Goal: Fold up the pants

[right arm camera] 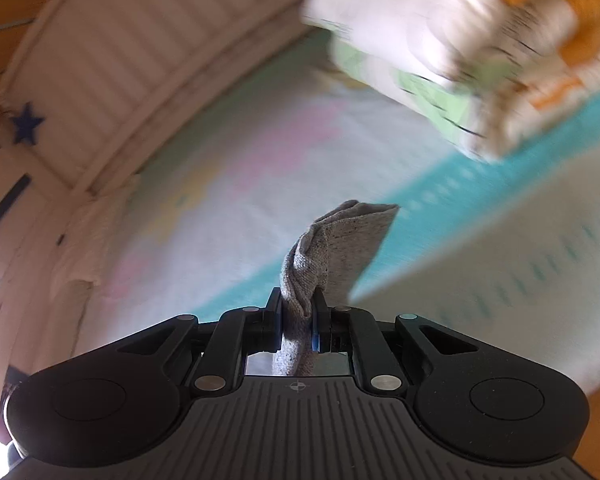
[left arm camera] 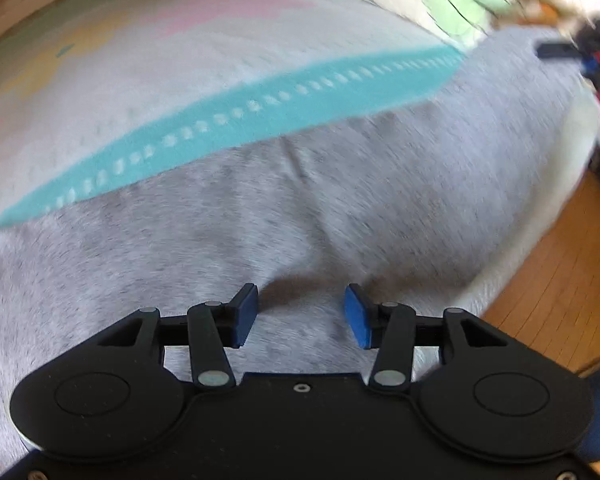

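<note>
The grey pants [left arm camera: 260, 208] lie spread on the bed [left arm camera: 100, 60]. The right gripper [right arm camera: 299, 320] pinches a bunched corner, lifted clear, likely to carry it over for a fold. The left gripper [left arm camera: 300, 316] hangs spread and empty above the cloth, perhaps ready to steady it.

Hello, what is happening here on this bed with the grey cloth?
A person is folding grey pants on a bed sheet with a turquoise stripe, a gripper in each hand. The right gripper is shut on a bunched piece of the grey fabric and holds it up above the sheet. The left gripper is open over the flat part of the pants, with nothing between its pads. Folded laundry lies further back.
</note>
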